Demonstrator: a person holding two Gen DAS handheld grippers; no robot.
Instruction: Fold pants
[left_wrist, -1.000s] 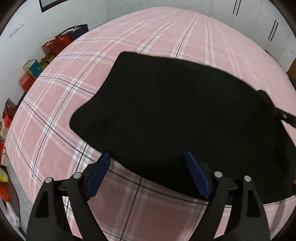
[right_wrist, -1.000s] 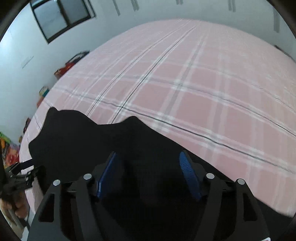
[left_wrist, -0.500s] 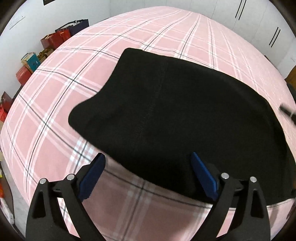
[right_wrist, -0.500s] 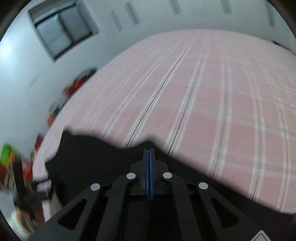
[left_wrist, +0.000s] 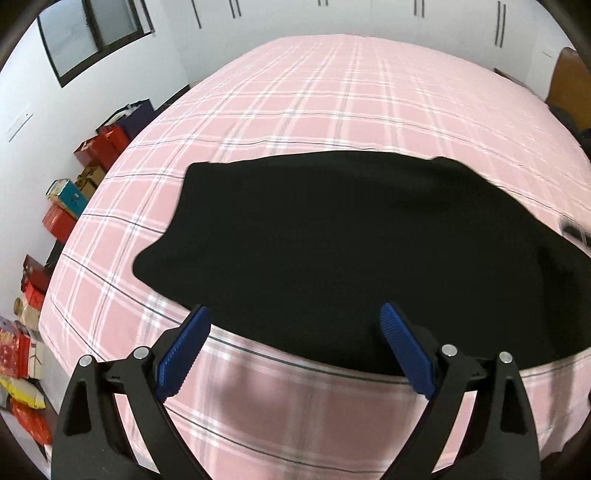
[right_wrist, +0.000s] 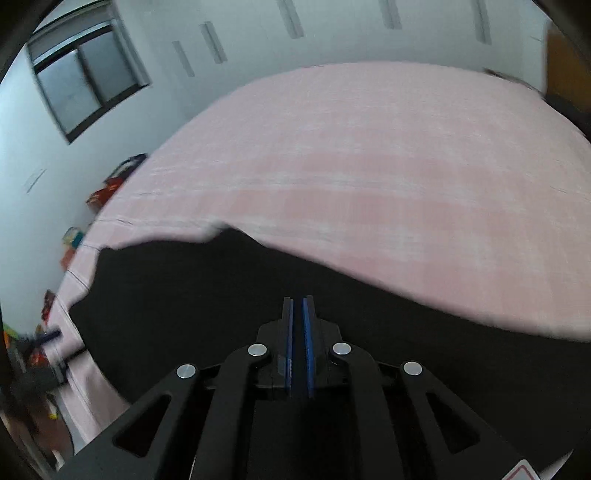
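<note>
Each hand-held gripper, left (left_wrist: 293, 334) and right (right_wrist: 297, 325), has black triangular-cutout arms, silver round screws and ribbed blue pads (left_wrist: 404, 352).

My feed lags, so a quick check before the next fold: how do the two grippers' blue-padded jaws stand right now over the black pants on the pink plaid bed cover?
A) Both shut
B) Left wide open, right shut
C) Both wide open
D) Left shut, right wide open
B: the left gripper shows its blue pads spread wide above the black pants, while the right gripper has its pads nearly together.
</note>
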